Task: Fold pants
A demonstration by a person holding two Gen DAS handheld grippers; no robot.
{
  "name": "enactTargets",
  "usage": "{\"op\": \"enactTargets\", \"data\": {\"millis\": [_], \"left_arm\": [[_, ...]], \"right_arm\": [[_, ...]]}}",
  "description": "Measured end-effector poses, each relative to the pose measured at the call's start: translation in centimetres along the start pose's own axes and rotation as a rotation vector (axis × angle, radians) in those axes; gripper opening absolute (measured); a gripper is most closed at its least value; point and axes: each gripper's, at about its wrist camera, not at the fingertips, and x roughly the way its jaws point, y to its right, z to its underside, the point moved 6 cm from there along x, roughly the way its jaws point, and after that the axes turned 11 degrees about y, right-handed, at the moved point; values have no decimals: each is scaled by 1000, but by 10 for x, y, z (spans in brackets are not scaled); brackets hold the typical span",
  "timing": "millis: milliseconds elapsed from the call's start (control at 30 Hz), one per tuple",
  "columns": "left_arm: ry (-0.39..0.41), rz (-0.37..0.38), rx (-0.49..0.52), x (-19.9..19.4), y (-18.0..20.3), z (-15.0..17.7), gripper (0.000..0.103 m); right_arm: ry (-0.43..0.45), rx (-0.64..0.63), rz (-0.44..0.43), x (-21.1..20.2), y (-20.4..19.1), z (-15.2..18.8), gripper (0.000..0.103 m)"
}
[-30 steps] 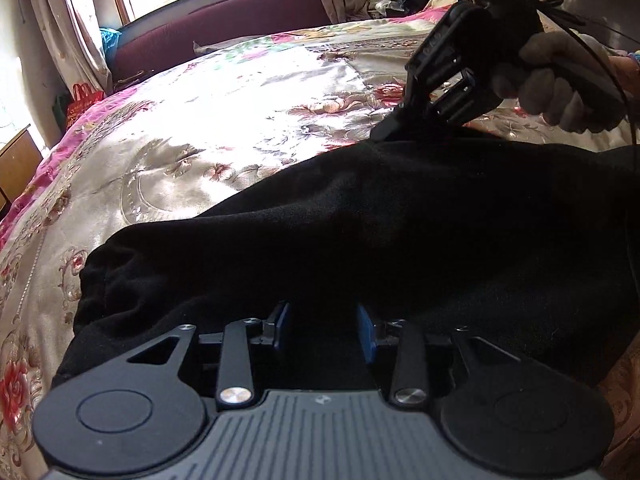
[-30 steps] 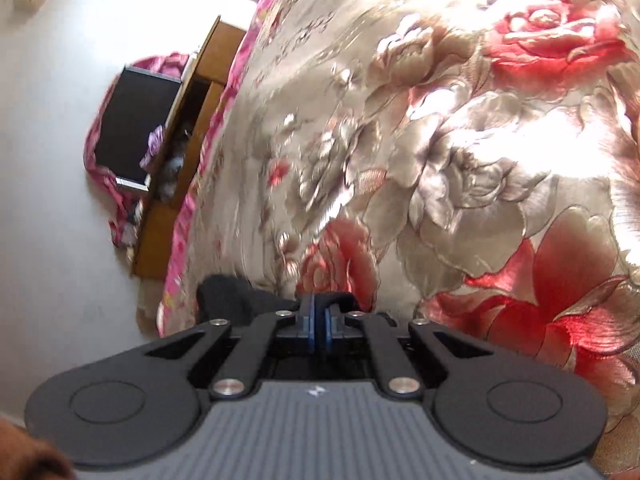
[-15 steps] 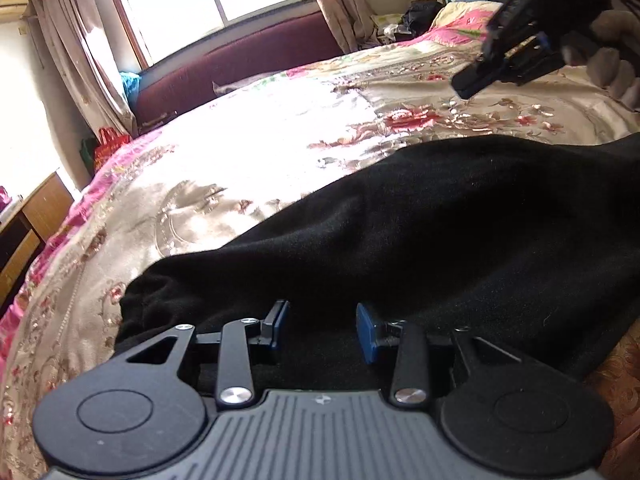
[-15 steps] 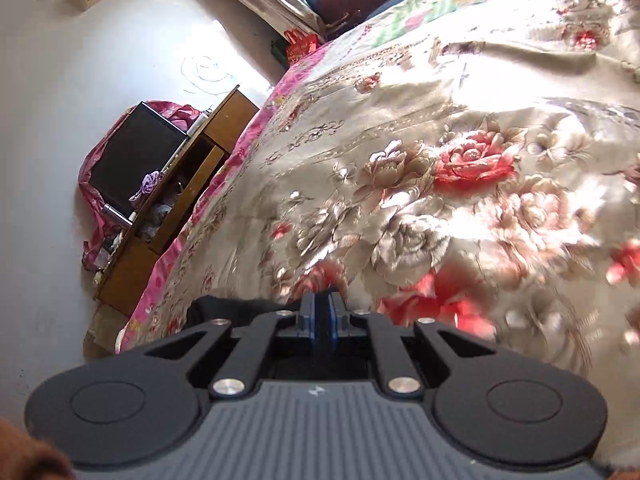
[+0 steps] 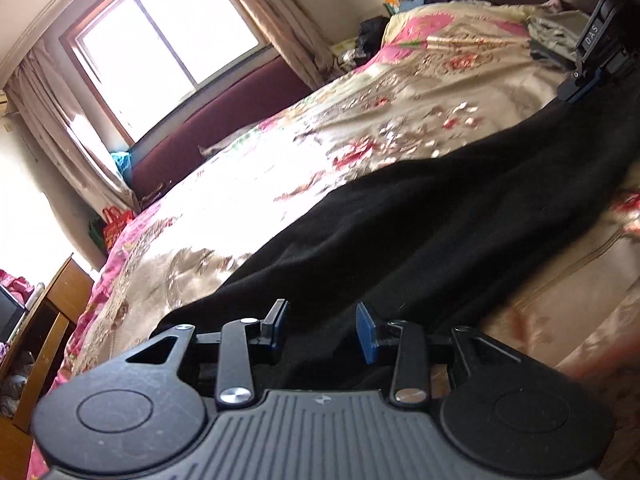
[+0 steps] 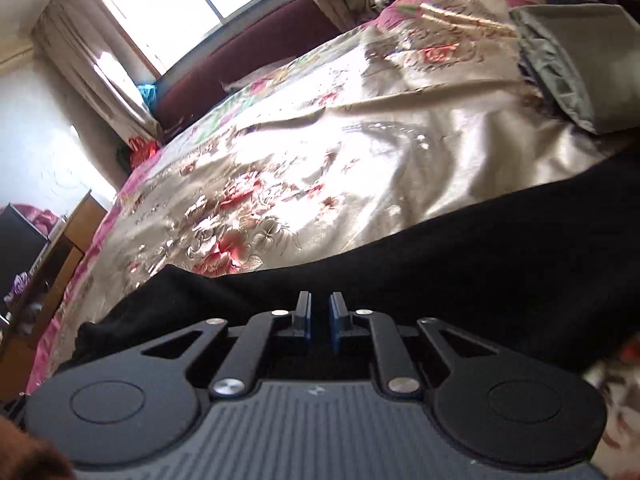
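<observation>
Black pants (image 5: 420, 216) lie stretched across the floral satin bedspread (image 5: 248, 184), running from the near left to the far right. My left gripper (image 5: 322, 330) is open just above the near end of the pants, fabric showing between its blue pads. My right gripper (image 6: 319, 320) hovers low over the pants (image 6: 440, 268) with its jaws slightly apart and nothing clamped between them. In the left wrist view the right gripper (image 5: 580, 84) shows at the far right end of the pants.
A folded grey garment (image 6: 572, 60) lies on the bed at the far right. A dark red headboard or sofa (image 5: 224, 116) and window (image 5: 168, 36) stand beyond the bed. A wooden cabinet (image 5: 44, 320) stands on the left by the bed's edge.
My right gripper has let go of the pants and its jaws have parted slightly. It swung down low over the fabric. The pants lie longer and flatter. My left gripper stays open.
</observation>
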Motion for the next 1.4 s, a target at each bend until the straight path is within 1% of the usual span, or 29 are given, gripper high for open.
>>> {"op": "enactTargets", "data": {"millis": [67,133,200,300,433,567,600,633,733,767,833,933,1067,1200,1400], "left_arm": [[31,47,-22,-9,16,-15,51],[61,107,-33,-13,36,-31,51],[86,158,-19,-14,59,-47,51],[106,216,21,-14,90,-70,51],[126,252,76,-14,125,-100,52],[101,276,89,2,151,-119,54],[92,281,93,8,158,-123,54],[83,291,93,14,164,-126,54],[51,324,72,34,182,-134,54],[43,330,65,40,187,-136,54],[29,339,53,53,197,-138,54],[21,340,40,67,207,-140,54],[9,341,20,78,209,-138,54],[-1,330,20,86,209,-134,54],[-21,314,11,90,204,-129,54]], "right_arm": [[19,68,29,-34,16,6,13],[57,126,36,-61,30,14,13],[91,161,54,-77,43,18,13],[116,272,69,-82,67,18,13],[156,356,75,-77,91,7,13],[205,490,91,-62,116,-5,13],[214,491,93,-60,118,-7,13],[228,464,107,-59,120,-10,13],[286,335,189,-62,124,-9,13],[284,307,205,-61,125,-7,13],[261,262,208,-57,128,-1,13],[232,304,187,-51,132,4,13],[247,288,168,-53,130,2,13],[231,285,169,-51,130,4,13],[238,289,162,-51,130,2,14]]}}
